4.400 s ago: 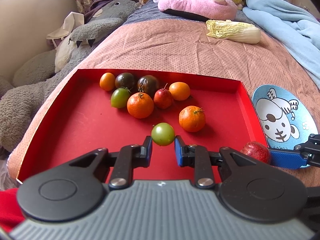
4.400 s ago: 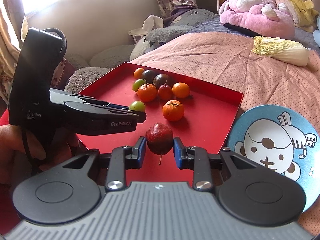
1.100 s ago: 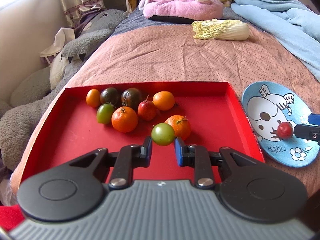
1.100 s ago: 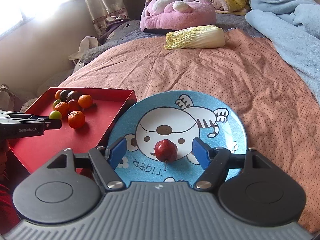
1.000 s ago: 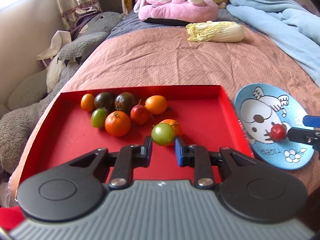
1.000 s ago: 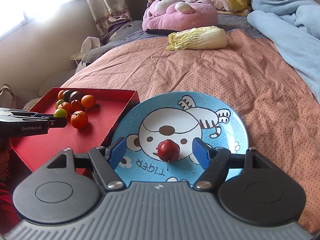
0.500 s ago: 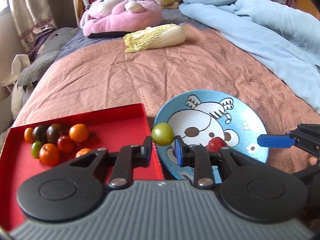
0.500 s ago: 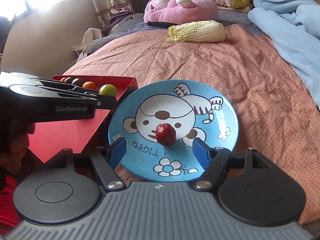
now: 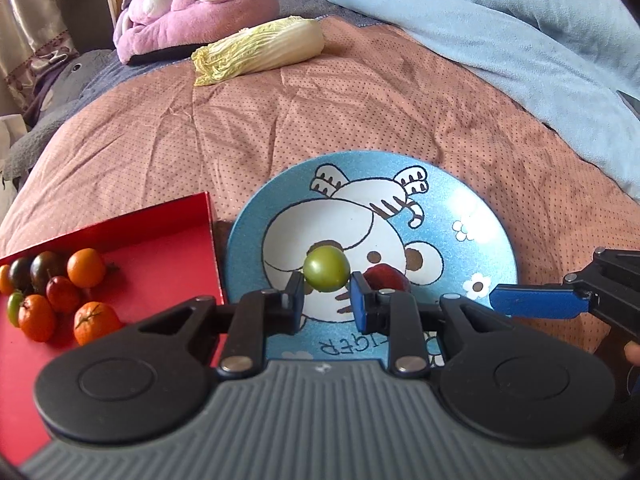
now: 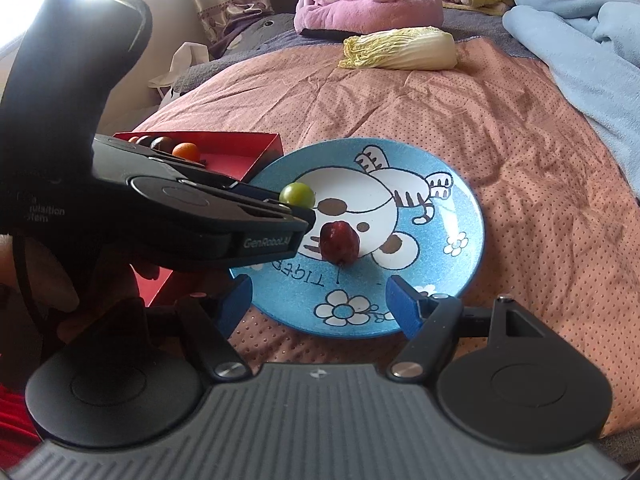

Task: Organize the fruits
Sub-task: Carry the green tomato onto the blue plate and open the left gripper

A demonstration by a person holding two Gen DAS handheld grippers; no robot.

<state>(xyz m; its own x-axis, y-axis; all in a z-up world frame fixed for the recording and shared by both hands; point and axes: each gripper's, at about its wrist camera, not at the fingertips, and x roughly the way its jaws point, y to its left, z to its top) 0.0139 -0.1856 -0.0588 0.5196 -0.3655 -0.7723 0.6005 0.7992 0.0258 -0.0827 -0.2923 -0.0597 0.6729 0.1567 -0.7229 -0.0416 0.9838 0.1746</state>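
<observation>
left gripper (image 9: 326, 300): black two-finger tool, blue pads clenched on the small round green tomato (image 9: 326, 268), held over the middle of the plate
right gripper (image 10: 318, 306): jaws spread wide, nothing between them, hanging over the plate's near rim
red tray (image 9: 168, 236): shallow cardboard box, leftmost, touching the plate's left rim; remaining oranges and dark tomatoes bunched at its left end
blue plate (image 9: 476, 216): round, cartoon tiger print, on soft pink dotted quilt
red fruit (image 10: 338, 242): small, stemmed, resting mid-plate, just beside the green tomato
step judged: lower close before opening; round fruit likely rolls on the dished plate
room: free plate to the far and right side; right gripper's blue finger (image 9: 536, 305) crowds the right rim
</observation>
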